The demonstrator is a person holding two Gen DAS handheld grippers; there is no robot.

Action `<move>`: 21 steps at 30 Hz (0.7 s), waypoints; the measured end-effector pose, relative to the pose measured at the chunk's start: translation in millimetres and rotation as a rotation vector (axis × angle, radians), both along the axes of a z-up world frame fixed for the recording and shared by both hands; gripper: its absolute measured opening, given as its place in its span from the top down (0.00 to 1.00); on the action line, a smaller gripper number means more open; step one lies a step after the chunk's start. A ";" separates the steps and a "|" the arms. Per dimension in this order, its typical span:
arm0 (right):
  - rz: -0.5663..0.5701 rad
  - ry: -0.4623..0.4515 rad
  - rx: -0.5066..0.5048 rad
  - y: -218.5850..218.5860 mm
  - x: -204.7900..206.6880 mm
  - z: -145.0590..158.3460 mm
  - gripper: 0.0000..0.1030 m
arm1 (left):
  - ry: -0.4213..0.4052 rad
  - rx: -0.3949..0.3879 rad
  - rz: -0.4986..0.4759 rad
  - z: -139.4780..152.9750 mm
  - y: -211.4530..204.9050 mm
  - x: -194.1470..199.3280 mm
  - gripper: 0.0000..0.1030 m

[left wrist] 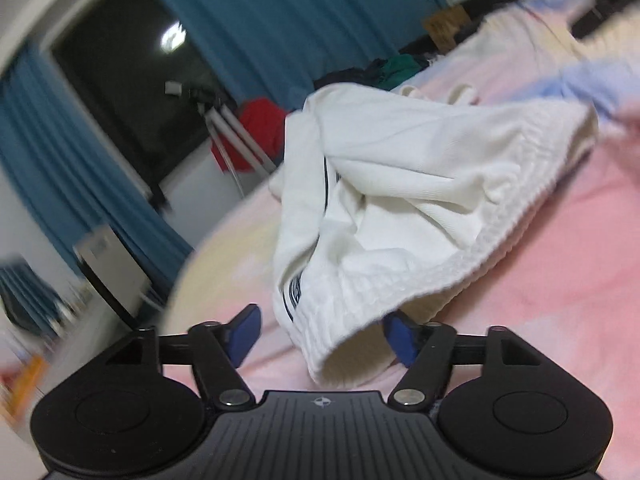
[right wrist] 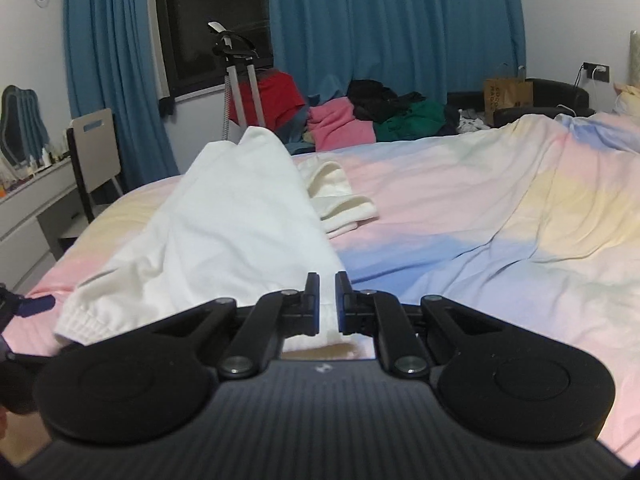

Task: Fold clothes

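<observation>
White shorts (left wrist: 400, 184) with a ribbed elastic waistband hang lifted over the pastel bedsheet (left wrist: 560, 280). Their waistband edge droops between the blue pads (left wrist: 244, 336) of my left gripper (left wrist: 322, 338), whose jaws stand wide apart without pressing the cloth. In the right wrist view the same white shorts (right wrist: 224, 232) stretch away from my right gripper (right wrist: 328, 300), which is shut on a fold of the fabric. A blue pad (right wrist: 38, 305) of the left gripper shows at the left edge, near the waistband. A second cream garment (right wrist: 340, 200) lies crumpled on the bedsheet (right wrist: 480, 200) behind.
Beyond the bed lies a pile of pink, black and green clothes (right wrist: 360, 120) under blue curtains (right wrist: 400, 40). A garment steamer stand (right wrist: 240, 80) and a red item stand near the window. A chair (right wrist: 94, 148) and a desk (right wrist: 32, 192) are at the left, a paper bag (right wrist: 508, 98) at the right.
</observation>
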State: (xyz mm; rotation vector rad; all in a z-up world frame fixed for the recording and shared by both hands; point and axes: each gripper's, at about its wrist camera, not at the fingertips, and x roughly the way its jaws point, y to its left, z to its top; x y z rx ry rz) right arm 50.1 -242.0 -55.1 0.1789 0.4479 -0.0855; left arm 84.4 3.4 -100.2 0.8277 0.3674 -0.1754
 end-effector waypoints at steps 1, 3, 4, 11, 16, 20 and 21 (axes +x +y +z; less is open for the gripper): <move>-0.002 0.005 -0.006 1.5 0.1 -0.7 0.90 | -0.029 0.045 -0.013 -3.6 -6.8 -2.0 0.25; -0.008 0.024 0.008 4.9 4.2 -2.7 0.89 | -0.082 0.134 -0.046 -11.8 -20.4 -5.9 0.25; -0.012 0.033 0.026 3.5 5.8 -3.4 0.89 | -0.102 0.182 -0.073 -17.7 -28.0 -6.7 0.24; -0.014 0.091 0.103 -2.8 11.5 -15.1 0.84 | -0.110 0.197 -0.059 -24.0 -50.7 36.0 0.76; 0.027 0.102 0.124 5.4 14.0 -19.8 0.38 | -0.070 -0.285 0.069 40.1 -9.3 58.6 0.84; 0.083 0.084 0.069 25.2 16.6 -21.2 0.32 | -0.031 -0.689 0.171 77.7 41.7 70.7 0.85; 0.110 0.093 0.046 32.1 19.1 -23.7 0.32 | -0.022 -0.748 0.193 81.5 53.3 72.5 0.85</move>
